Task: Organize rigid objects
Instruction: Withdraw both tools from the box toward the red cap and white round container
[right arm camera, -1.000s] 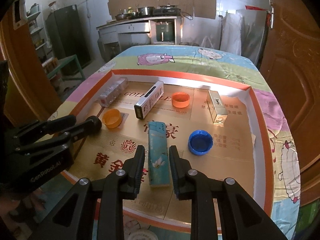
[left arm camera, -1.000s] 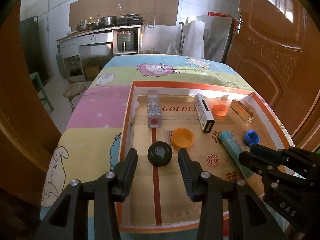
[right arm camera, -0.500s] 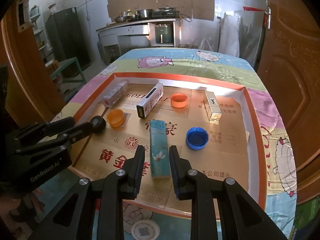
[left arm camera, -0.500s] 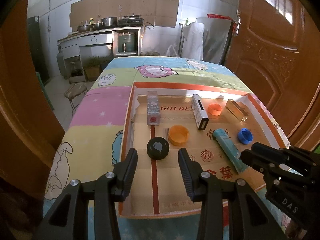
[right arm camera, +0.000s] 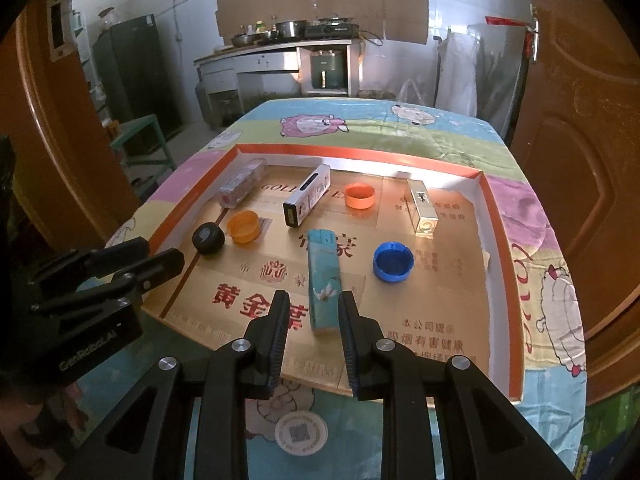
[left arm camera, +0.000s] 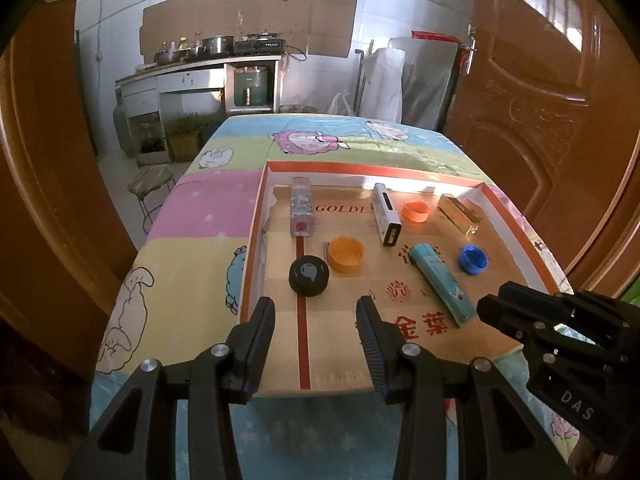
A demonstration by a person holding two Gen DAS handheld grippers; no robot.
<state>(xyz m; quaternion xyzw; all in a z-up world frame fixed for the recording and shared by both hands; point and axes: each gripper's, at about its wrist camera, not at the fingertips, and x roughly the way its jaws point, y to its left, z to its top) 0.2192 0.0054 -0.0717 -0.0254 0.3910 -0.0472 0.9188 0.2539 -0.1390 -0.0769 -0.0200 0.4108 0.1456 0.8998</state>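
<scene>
A shallow orange-rimmed cardboard tray (left arm camera: pixel 256 216) (right arm camera: pixel 516 280) lies on the table. In it are a black round lid (left arm camera: pixel 309 275) (right arm camera: pixel 208 238), an orange cap (left arm camera: pixel 347 254) (right arm camera: pixel 243 227), a second orange cap (left arm camera: pixel 415 211) (right arm camera: pixel 360 195), a blue cap (left arm camera: pixel 473 259) (right arm camera: pixel 393 261), a teal box (left arm camera: pixel 440 284) (right arm camera: pixel 323 280), a white-black box (left arm camera: pixel 386 219) (right arm camera: pixel 307 200), a gold box (left arm camera: pixel 458 214) (right arm camera: pixel 422 208) and a clear box (left arm camera: pixel 301 212) (right arm camera: pixel 242 182). My left gripper (left arm camera: pixel 316 316) is open and empty, short of the black lid. My right gripper (right arm camera: pixel 314 310) is open and empty; its fingertips flank the teal box's near end without touching.
The table wears a pastel cartoon cloth (left arm camera: pixel 192 240). A round QR sticker (right arm camera: pixel 301 433) lies at its near edge. Brown doors (left arm camera: pixel 560 100) stand close on the right. A stool (left arm camera: pixel 150 184) and a kitchen counter (left arm camera: pixel 200 76) stand beyond the table.
Both grippers have drawn back and up from the tray, so the objects look farther away. Neither gripper's opening has changed. Nothing in the tray moved.
</scene>
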